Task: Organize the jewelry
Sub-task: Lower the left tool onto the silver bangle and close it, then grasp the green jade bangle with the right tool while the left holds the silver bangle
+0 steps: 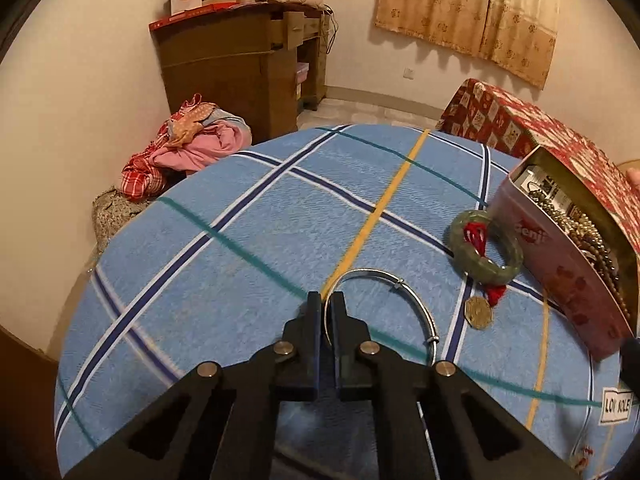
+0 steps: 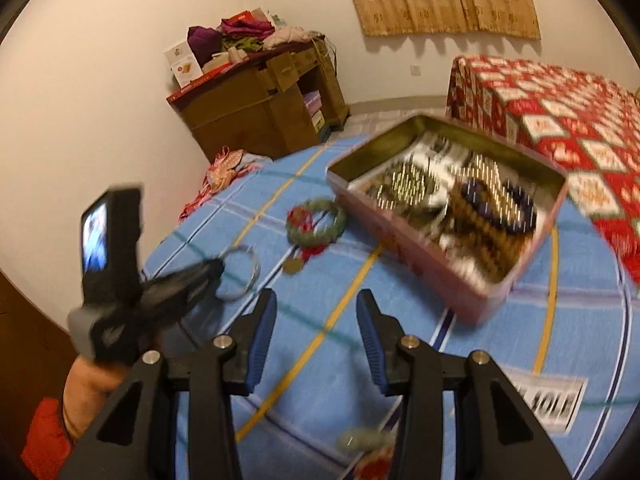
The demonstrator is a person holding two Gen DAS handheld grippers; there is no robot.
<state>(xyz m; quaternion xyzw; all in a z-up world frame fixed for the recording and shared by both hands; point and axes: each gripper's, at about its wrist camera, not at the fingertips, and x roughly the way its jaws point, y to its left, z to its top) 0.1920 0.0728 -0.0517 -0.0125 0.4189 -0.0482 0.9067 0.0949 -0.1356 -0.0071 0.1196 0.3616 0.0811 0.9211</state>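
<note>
Left gripper point(image 1: 326, 300): jaws closed on the rim of the silver bangle point(image 1: 404, 284); the ring sticks out to the right of the jaws, over the blue checked cloth point(image 1: 224, 208).
Left gripper from the right camera point(image 2: 218, 270): blurred, held in a hand point(image 2: 92, 380) with a red sleeve, the silver bangle point(image 2: 250, 266) at its tip.
Right gripper point(image 2: 316, 312): jaws open and holding nothing, blue pads point(image 2: 262, 336) well apart, above the blue checked cloth point(image 2: 420, 360).
Worktop: covered by the cloth, which has white, navy, teal and yellow lines; a white label point(image 1: 616, 405) sits near its right edge.
Green bangle point(image 1: 486, 246): lies flat on the cloth, just beside the tin, with red thread tied round it and a gold coin point(image 1: 479, 312) on the cloth next to it.
Green bangle from the right camera point(image 2: 316, 222): between the silver bangle and the tin.
Tin point(image 1: 560, 268): pink, rectangular, open at the top, at the right of the worktop.
Tin contents point(image 2: 460, 200): a tangle of bead strings and chains; blur hides the details.
Near edge: a second greenish piece point(image 2: 366, 440) with something red beside it, too blurred to name.
Room: brown cabinet point(image 1: 240, 64) with piled clothes on top, red patterned cover point(image 2: 560, 120) behind the tin, curtain point(image 1: 468, 12) on the wall.
</note>
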